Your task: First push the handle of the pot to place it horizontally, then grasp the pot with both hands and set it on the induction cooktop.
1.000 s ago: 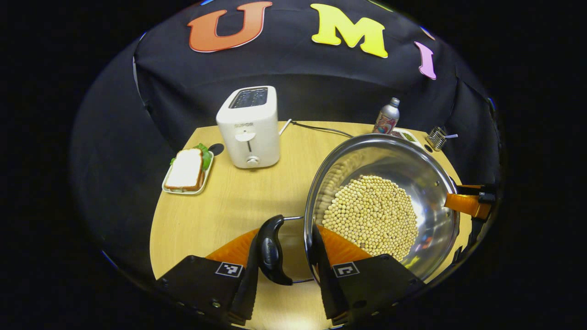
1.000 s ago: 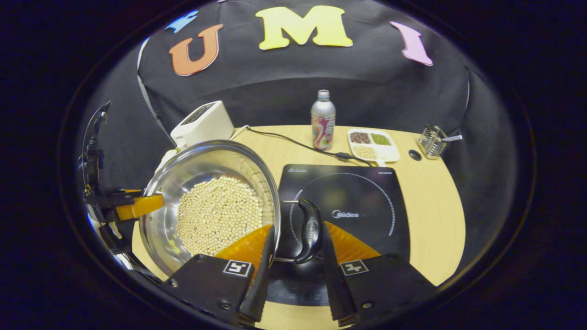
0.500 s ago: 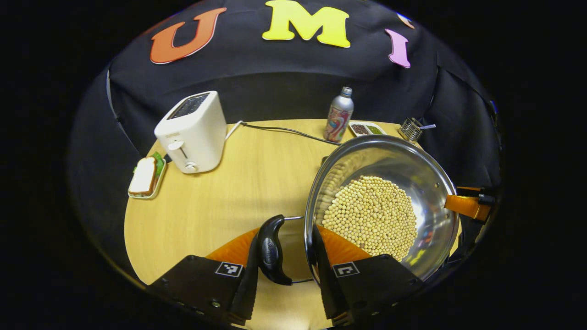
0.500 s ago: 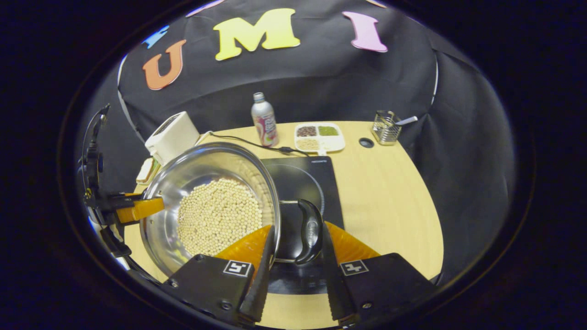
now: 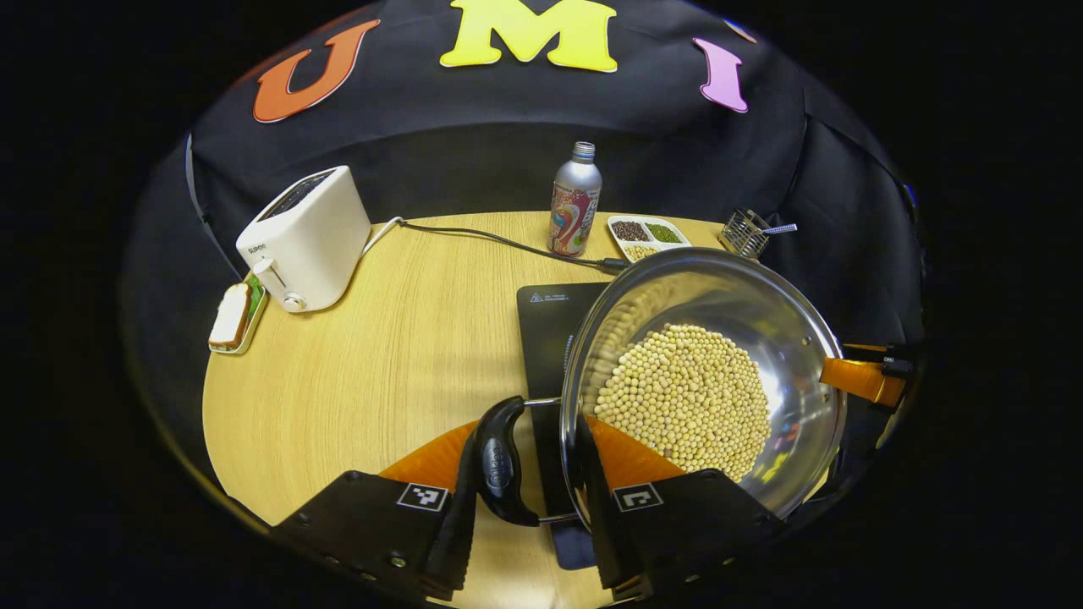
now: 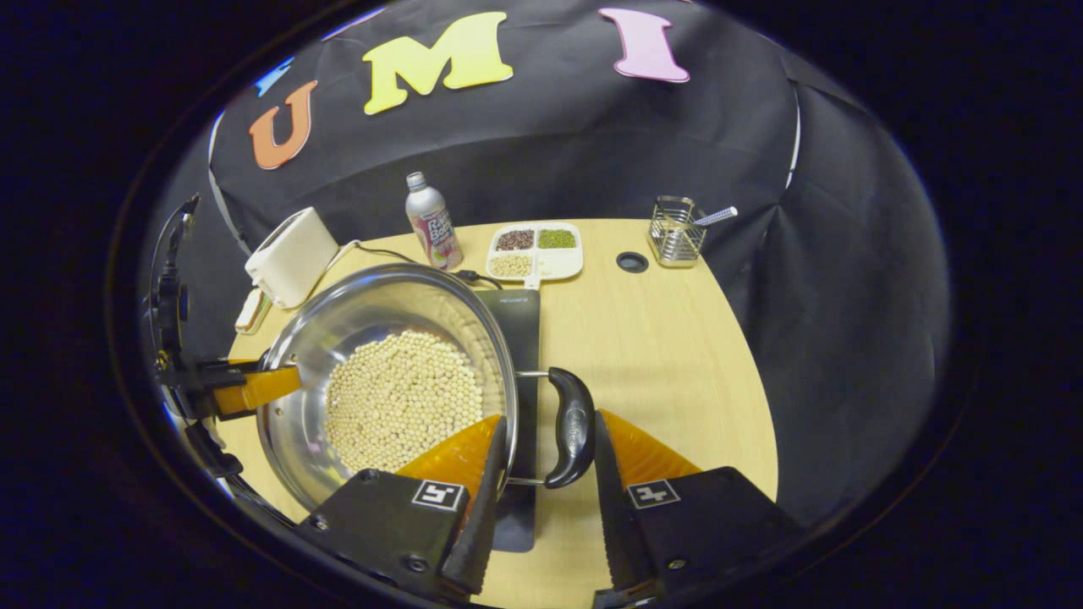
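Observation:
A steel pot (image 5: 749,298) holding pale beans (image 5: 687,397) hangs above the table between both grippers. My left gripper (image 5: 526,461) is shut on the pot's black left handle (image 5: 499,463), with one finger outside the handle and the other inside the rim. My right gripper (image 6: 550,440) is shut the same way on the black right handle (image 6: 572,427). Each gripper's orange finger also shows across the pot in the other view: the right gripper (image 5: 859,378), the left gripper (image 6: 254,387). The black induction cooktop (image 5: 546,330) lies under the pot, mostly hidden; its edge (image 6: 518,321) shows beside the rim.
On the wooden table (image 5: 381,355) stand a white toaster (image 5: 300,238), a sandwich plate (image 5: 233,315), a metal bottle (image 5: 575,201), a divided dish (image 5: 647,234) and a wire holder (image 5: 744,235). A black cord (image 5: 499,241) runs to the cooktop.
Both grippers have carried the pot sideways to the right across the table. The cooktop has slid from beside the pot to beneath it. Both grips stay the same.

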### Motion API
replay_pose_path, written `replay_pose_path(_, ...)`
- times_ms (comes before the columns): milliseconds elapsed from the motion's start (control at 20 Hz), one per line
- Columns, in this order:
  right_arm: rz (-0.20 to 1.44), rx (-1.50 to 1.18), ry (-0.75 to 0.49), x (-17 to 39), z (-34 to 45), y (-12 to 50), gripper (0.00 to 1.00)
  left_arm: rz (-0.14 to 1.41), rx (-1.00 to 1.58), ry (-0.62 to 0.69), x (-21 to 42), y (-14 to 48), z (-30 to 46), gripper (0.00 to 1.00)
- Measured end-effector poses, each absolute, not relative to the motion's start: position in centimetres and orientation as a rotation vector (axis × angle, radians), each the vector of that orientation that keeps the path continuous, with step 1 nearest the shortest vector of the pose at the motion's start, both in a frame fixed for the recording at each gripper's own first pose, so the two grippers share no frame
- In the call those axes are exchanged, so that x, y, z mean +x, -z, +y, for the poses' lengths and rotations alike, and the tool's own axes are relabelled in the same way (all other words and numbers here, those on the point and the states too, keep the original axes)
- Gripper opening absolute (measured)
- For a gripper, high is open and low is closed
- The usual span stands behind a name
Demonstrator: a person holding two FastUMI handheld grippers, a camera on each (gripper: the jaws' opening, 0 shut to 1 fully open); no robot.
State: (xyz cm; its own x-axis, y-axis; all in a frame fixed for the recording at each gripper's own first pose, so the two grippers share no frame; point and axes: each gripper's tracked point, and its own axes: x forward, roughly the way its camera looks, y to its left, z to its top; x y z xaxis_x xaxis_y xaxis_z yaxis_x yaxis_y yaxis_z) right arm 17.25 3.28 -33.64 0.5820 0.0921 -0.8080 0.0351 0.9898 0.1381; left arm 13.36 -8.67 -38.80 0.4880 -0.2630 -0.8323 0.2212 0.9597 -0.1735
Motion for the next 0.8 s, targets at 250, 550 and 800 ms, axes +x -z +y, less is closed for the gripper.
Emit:
replay_pose_path(250, 0.965, 0.127, -0.066, 19.7, 2.5, 34.4, 0.54, 1.035, -0.06, 0.258, 14.4, 39.6, -9.7, 0.56)
replay_pose_path(550, 0.995, 0.131, -0.092, 21.5, 3.5, 36.2, 0.54, 1.063, -0.051, 0.238, 15.6, 41.0, -8.9, 0.46)
replay_pose_path(800, 0.992, 0.139, -0.098, 22.1, 3.7, 36.5, 0.54, 1.054, -0.051, 0.241, 16.1, 41.1, -8.5, 0.56)
